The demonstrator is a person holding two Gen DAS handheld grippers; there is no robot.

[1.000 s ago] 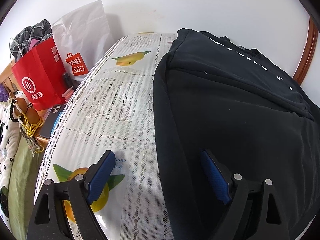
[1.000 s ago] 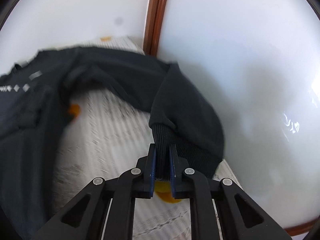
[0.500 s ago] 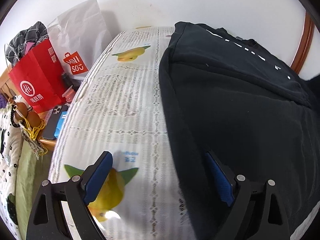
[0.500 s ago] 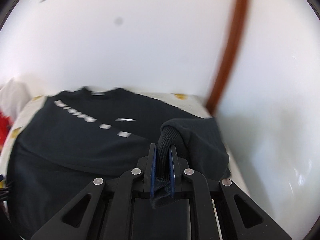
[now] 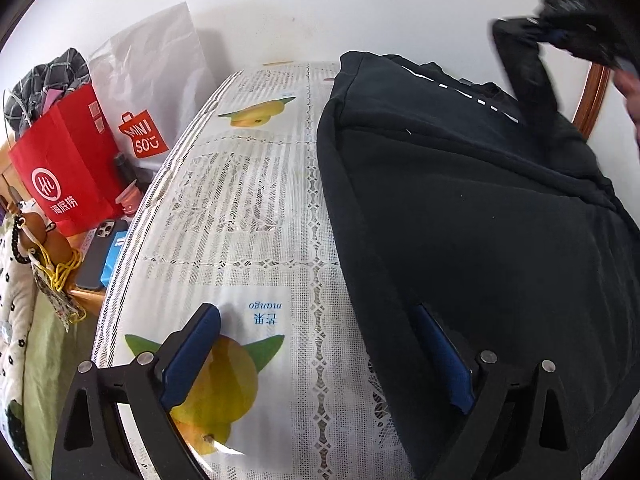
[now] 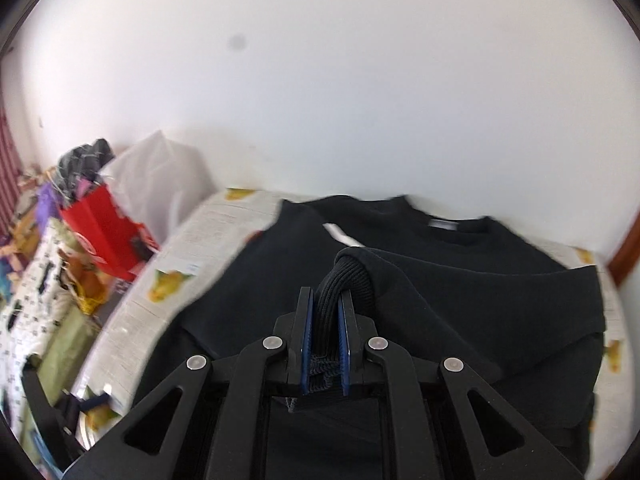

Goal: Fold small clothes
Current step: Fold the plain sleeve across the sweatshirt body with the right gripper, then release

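While the earlier frames had the cuff low at the table's right edge by the wooden frame, it now hangs lifted above the middle of the garment.
Change, right side: the ribbed black sleeve cuff (image 6: 347, 276) has travelled from the edge to over the chest, pulling the sleeve (image 6: 460, 300) across the body; in the left view the raised sleeve (image 5: 528, 80) now stands up at the top right, where it was not seen before.
Change, left side: the left gripper (image 5: 316, 356) has barely shifted, and its jaws are opening wider.
Garment: black knit sweatshirt with white lettering (image 5: 480, 208), soft and matte, lying flat on the table with its neckline toward the wall.
Table cover: white lace-patterned cloth printed with yellow mangoes (image 5: 256, 216), thin and slightly glossy.
Right jaws: the right gripper (image 6: 325, 320) is pinched narrow, its blue pads clamping the corded cuff.
Left jaws: spread wide; one blue pad (image 5: 192, 352) over the mango print, the other over the sweatshirt's hem, the hem edge between them; whether either pad touches what lies under it I cannot tell.
Beside the table: glossy red paper bag (image 5: 64, 168) and white plastic bag with a red logo (image 5: 152, 92).
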